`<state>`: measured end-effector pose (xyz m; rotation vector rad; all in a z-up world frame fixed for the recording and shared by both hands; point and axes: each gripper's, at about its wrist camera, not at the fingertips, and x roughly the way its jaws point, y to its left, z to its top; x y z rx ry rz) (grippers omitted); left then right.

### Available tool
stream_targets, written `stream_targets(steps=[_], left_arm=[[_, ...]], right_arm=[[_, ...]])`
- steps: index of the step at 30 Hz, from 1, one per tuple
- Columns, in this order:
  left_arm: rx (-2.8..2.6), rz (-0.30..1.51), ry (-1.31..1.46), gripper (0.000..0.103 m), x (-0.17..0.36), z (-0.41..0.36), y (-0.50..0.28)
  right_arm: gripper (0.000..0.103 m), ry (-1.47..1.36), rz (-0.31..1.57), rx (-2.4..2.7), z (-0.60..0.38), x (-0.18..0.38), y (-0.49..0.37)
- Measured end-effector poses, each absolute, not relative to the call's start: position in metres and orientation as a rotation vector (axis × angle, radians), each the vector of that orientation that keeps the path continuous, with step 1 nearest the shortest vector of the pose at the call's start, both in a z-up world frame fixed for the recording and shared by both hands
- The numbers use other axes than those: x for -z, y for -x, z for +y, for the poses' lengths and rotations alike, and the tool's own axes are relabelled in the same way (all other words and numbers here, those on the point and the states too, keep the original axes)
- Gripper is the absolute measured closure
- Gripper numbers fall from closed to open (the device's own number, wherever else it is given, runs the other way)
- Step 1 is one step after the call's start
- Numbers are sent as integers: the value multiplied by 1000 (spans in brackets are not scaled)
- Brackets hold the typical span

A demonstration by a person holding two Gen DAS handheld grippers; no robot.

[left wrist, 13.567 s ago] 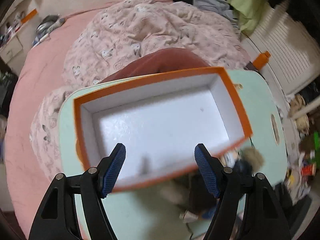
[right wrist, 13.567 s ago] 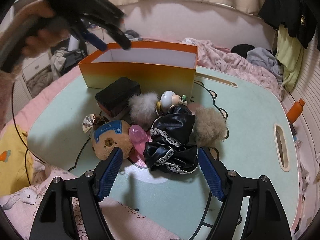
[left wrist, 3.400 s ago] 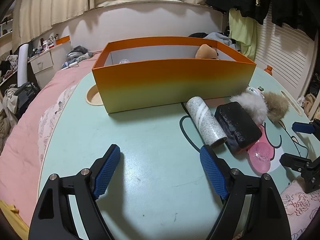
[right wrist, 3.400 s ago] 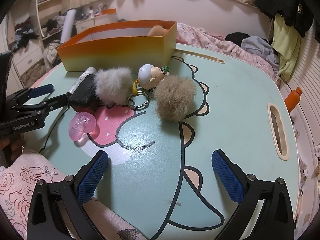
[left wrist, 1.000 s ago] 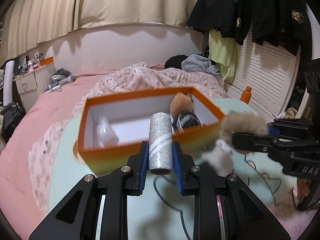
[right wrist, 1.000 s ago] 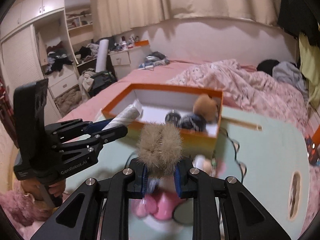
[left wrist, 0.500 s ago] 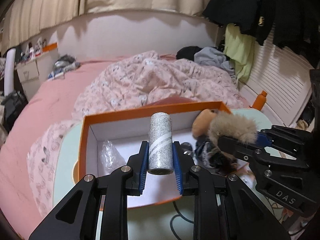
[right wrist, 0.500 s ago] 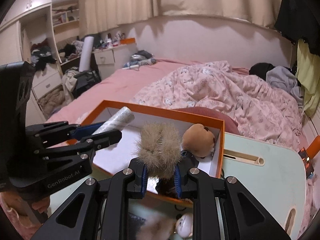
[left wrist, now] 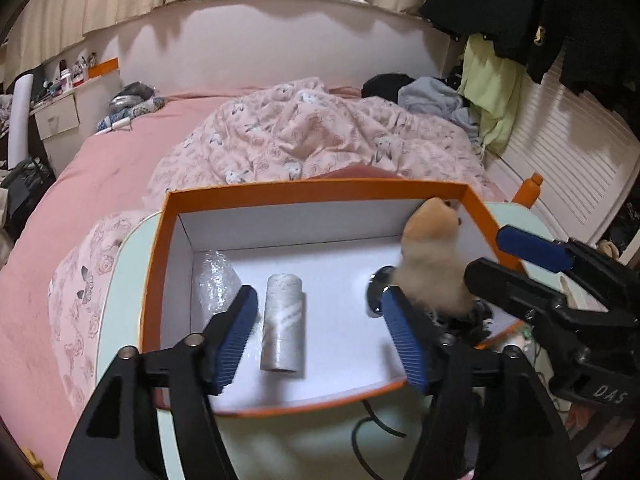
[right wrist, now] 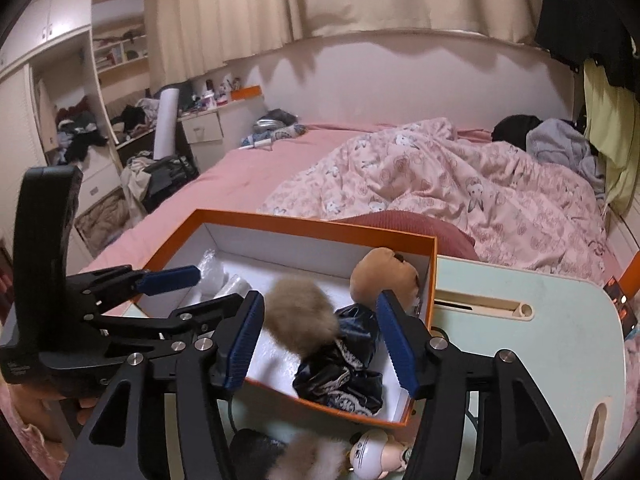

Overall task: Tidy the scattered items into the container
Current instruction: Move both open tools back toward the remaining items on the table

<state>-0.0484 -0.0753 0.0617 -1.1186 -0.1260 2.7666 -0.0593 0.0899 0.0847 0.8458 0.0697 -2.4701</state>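
An orange box [left wrist: 168, 232] with a white inside stands on the pale green table [left wrist: 128, 264]. My left gripper [left wrist: 320, 336] is open above it. A silver speckled roll [left wrist: 283, 332] lies free on the box floor between the fingers. My right gripper [right wrist: 320, 340] is open over the box's right end [right wrist: 432, 264]. A tan fur pompom [right wrist: 304, 316] sits loose below it, blurred in the left wrist view [left wrist: 432, 280]. The box also holds a brown plush bear [right wrist: 384, 272], black satin cloth [right wrist: 340, 372] and crumpled clear plastic [left wrist: 216, 280].
On the table in front of the box lie a pale fur pompom [right wrist: 312, 460], a small doll-head keychain [right wrist: 376, 456] and a black case [right wrist: 256, 452]. A bed with a pink quilt [right wrist: 440, 176] lies behind. A black cable [left wrist: 372, 436] crosses the table.
Both grippers have opened over the box. The roll has dropped from the left gripper to the box floor. The tan pompom has left the right gripper and sits inside the box.
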Motion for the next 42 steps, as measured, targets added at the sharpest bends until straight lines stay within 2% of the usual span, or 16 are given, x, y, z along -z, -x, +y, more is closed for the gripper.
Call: stream_targets(steps=[5,7,9,11,14,17,21,24,26,28,30,37,39,42], left_arm=[[-2731,-201,1040,35,-89,-80,16],[-2743,-150,975,31,-97,-78,-5],[-2740,-111,925,21,-96,-75,-25],[-2735,-122,935,21,-87,-76,-39],[-2681,-134,1058,21,-60,-73,-46],[-2656,-108,1184,21,-31,-65,-45],[-2717,-95,1242,21,-11,-59,-43],[-2770,5,1215,21,-6,-51,-46],[-2788,76,1198,20,-3,-46,-46],[-2798,69,1160,19,-2,-45,-47],[-2811,63,1138,9,2,-45,-48],[-2806,61,1134,7,4,-45,-47],[-2794,64,1152,1,4,-44,-45],[-2787,65,1157,1,5,-43,-45]], right_arm=[[43,-810,24,2412,95,-96,33],[38,-774,36,2402,98,-104,13],[30,-743,63,2412,105,-105,-9],[24,-752,97,2427,114,-97,-28],[24,-847,136,2464,135,-73,-42],[24,-967,86,2496,159,-48,-47],[24,-1101,113,2523,171,-26,-44],[22,-1171,158,2500,165,-12,-41],[11,-1171,215,2497,159,-9,-41],[0,-1185,302,2491,149,-3,-44],[0,-1172,320,2476,146,-1,-45],[0,-1149,313,2483,150,2,-49],[0,-1148,318,2484,149,2,-49],[0,-1146,319,2485,149,2,-48]])
